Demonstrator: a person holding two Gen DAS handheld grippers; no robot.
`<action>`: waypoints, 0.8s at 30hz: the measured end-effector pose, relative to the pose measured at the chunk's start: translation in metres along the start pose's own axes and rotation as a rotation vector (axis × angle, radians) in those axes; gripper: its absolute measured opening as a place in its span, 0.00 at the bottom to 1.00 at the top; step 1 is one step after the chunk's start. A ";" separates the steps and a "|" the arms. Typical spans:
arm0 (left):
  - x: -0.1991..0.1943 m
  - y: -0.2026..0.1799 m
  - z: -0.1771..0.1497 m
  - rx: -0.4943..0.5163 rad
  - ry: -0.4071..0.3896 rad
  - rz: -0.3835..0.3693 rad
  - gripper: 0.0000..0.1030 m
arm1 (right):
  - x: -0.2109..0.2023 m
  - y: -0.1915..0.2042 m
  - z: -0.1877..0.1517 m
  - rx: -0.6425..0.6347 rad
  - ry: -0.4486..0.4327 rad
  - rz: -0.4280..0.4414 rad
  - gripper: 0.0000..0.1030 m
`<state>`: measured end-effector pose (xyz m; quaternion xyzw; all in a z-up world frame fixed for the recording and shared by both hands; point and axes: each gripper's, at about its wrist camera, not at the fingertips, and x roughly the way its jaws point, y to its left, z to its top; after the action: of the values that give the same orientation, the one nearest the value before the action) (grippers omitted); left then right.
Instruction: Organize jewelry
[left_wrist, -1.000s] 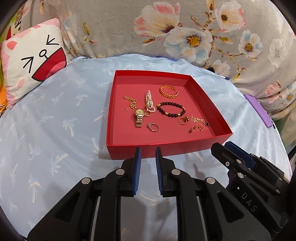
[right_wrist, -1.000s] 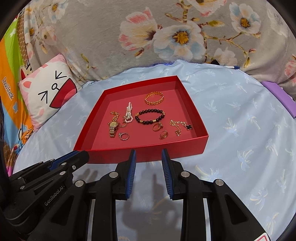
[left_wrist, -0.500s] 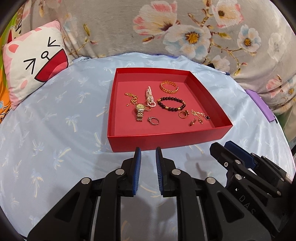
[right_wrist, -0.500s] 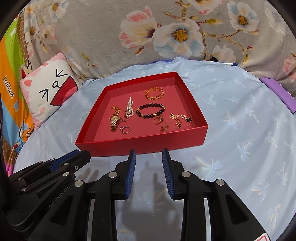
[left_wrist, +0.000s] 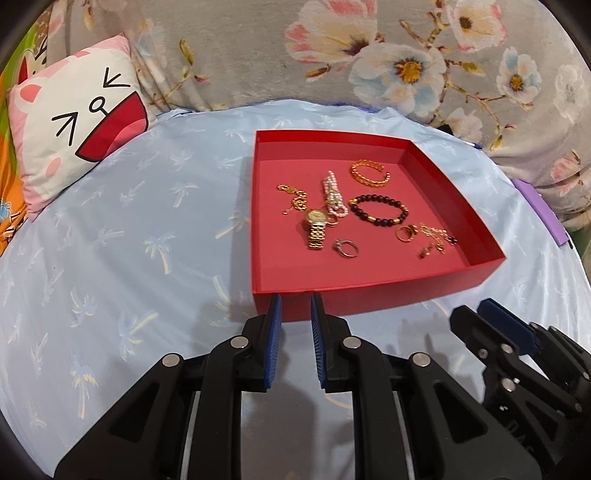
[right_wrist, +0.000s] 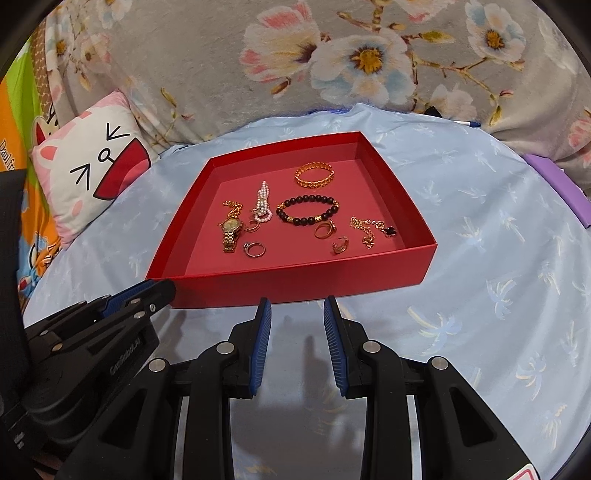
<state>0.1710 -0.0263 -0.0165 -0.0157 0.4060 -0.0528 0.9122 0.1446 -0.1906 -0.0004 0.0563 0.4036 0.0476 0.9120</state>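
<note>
Inside the shallow red cardboard tray (right_wrist: 295, 280) on the pale blue palm-print cloth (right_wrist: 498, 258) lie small, light pieces. We judge the gold link watch (right_wrist: 231, 230) and black bead bracelet (right_wrist: 308, 210) easiest to pinch across the band; the thin gold chain (right_wrist: 365, 229) is limp and slippery, the silver ring (right_wrist: 255, 249) apt to skid. Our left gripper (left_wrist: 295, 317) shows a narrow empty gap at the tray's near wall. Our right gripper (right_wrist: 297, 314) stands wider, empty too.
</note>
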 end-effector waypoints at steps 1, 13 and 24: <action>0.002 0.002 0.001 -0.004 0.002 0.000 0.15 | 0.001 0.000 0.000 -0.001 0.000 -0.002 0.29; 0.009 0.019 0.012 -0.021 0.000 0.025 0.15 | 0.011 0.001 0.003 0.003 0.014 -0.002 0.29; -0.004 -0.003 0.006 0.006 -0.007 -0.009 0.44 | 0.005 0.000 0.001 -0.002 -0.004 -0.039 0.48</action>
<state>0.1732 -0.0288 -0.0093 -0.0150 0.4027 -0.0578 0.9134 0.1486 -0.1899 -0.0031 0.0473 0.4026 0.0300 0.9136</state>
